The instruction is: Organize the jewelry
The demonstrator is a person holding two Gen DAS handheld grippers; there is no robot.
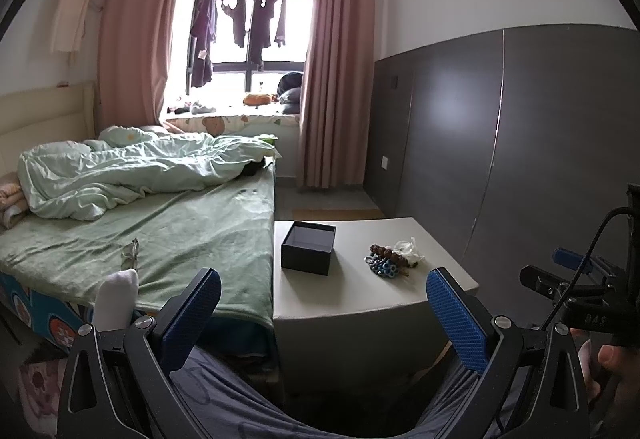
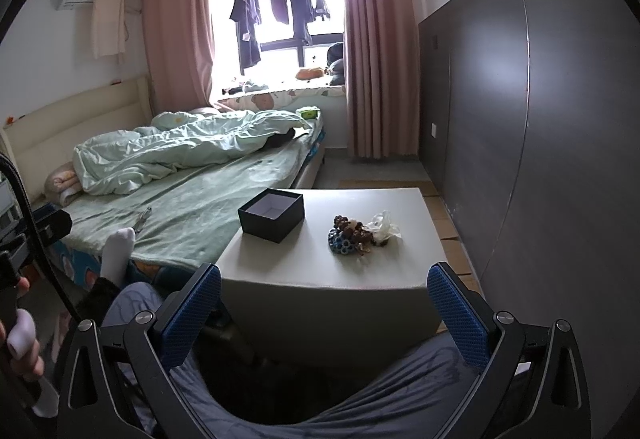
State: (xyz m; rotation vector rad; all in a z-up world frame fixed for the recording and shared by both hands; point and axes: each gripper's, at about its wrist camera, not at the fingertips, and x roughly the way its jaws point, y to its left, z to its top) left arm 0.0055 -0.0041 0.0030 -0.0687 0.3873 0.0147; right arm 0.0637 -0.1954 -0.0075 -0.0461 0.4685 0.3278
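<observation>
From the left wrist view, the left gripper point(image 1: 324, 313) hangs low over the person's lap, its blue pads spread wide with nothing between them. Ahead stands a white table point(image 1: 320, 299) set against the foot of the bed point(image 1: 180, 223). On it an open dark box point(image 1: 308, 247) sits at the near-left part of the top, and the jewelry point(image 1: 390, 261) — a heap of blue beads, brown beads and something clear or white — lies to the right of the box, apart from it. From these fingers the heap lies forward and a little right of centre; the box lies almost straight ahead. The right gripper point(image 1: 576, 267) shows at the frame's right edge, held by a hand, but this view does not show how its fingers stand. From the right wrist view, the right gripper point(image 2: 324, 313) is also low over the lap, pads wide apart and empty. Here the box point(image 2: 272, 215) lies forward and left, and the jewelry point(image 2: 358, 233) lies forward and just right of the midline — nearly dead ahead. The heap is a loose clump stretched roughly left to right across the table point(image 2: 320, 275), with no clear long axis for any single piece. Neither gripper touches anything yet. By this layout the right hand looks the better placed for the heap, with the box then a short carry to the left.
</observation>
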